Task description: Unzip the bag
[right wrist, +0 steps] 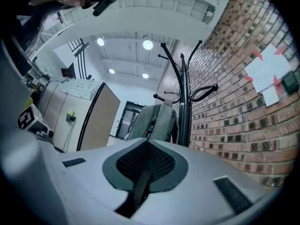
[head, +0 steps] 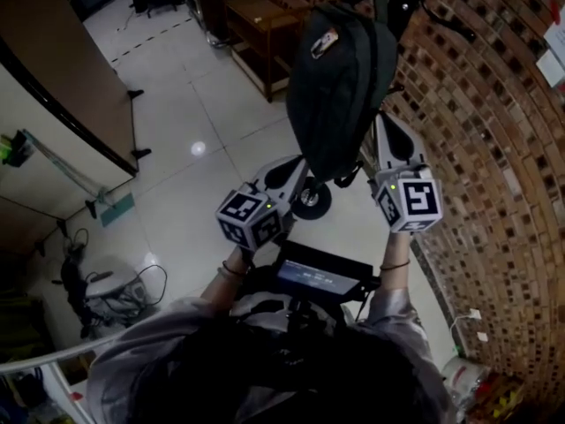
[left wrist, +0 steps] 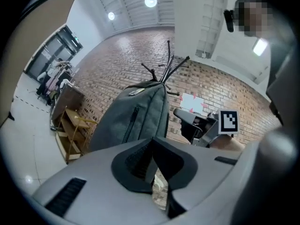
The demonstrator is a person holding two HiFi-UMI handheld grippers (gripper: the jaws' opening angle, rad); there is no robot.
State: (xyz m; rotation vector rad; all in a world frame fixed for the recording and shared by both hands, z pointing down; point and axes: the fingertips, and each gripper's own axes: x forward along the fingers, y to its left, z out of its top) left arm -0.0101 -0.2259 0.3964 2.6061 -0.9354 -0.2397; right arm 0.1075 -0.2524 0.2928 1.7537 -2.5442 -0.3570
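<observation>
A dark grey backpack (head: 340, 87) hangs from a black coat stand (right wrist: 185, 102) by the brick wall, and its zips look closed. My left gripper (head: 298, 164) is shut on nothing, just below the bag's lower left side. My right gripper (head: 387, 120) is also shut and empty, beside the bag's lower right edge. In the left gripper view the backpack (left wrist: 136, 118) rises just beyond the closed gripper (left wrist: 153, 142), with a side zip showing. In the right gripper view the backpack (right wrist: 152, 123) hangs farther off past the closed gripper (right wrist: 147, 142).
A brick wall (head: 494, 131) runs along the right with papers (right wrist: 269, 71) pinned on it. A wooden shelf (head: 256, 25) stands behind the bag. A brown partition (head: 62, 60) is at the left, and a small fan (head: 106, 290) with cables sits on the tiled floor.
</observation>
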